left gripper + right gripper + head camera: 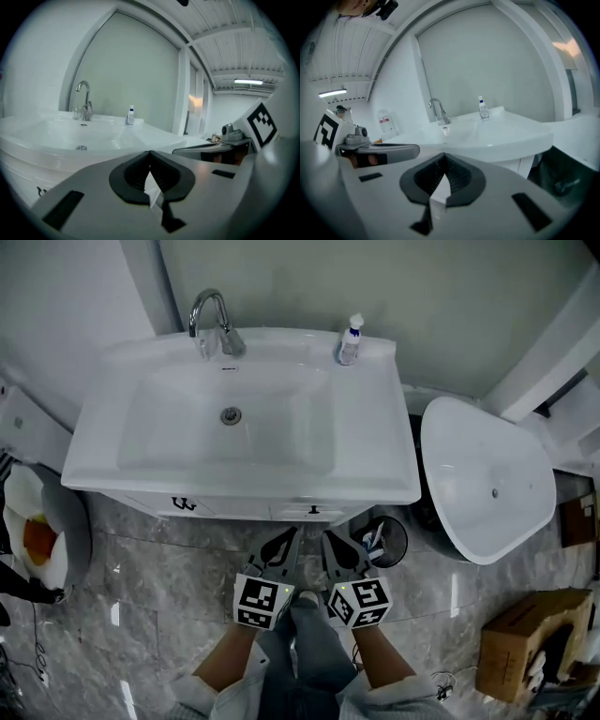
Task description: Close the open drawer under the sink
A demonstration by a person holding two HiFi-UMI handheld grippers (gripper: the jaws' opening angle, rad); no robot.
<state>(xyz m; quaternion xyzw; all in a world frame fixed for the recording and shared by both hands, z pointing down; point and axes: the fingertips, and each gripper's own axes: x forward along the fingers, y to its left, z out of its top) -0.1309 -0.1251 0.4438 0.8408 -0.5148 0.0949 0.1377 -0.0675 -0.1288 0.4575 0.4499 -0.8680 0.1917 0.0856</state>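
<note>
The white vanity under the sink (103, 474) shows only a narrow strip of drawer front (244, 508) below the basin's front rim, with two small dark handles. How far the drawer stands out cannot be told from above. My left gripper (284, 540) and right gripper (335, 542) hang side by side just in front of that strip, apart from it, pointing at the vanity. In each gripper view the dark pads meet at the tips, with nothing between them: left gripper (150, 153), right gripper (443, 155). The sink (56, 133) fills the space ahead of both.
A faucet (211, 320) and a soap bottle (349, 340) stand at the basin's back. A white toilet (487, 484) is at the right, with a small dark bin (382, 538) beside the vanity. A cardboard box (530, 638) sits at lower right, an egg-shaped cushion (37, 531) at left.
</note>
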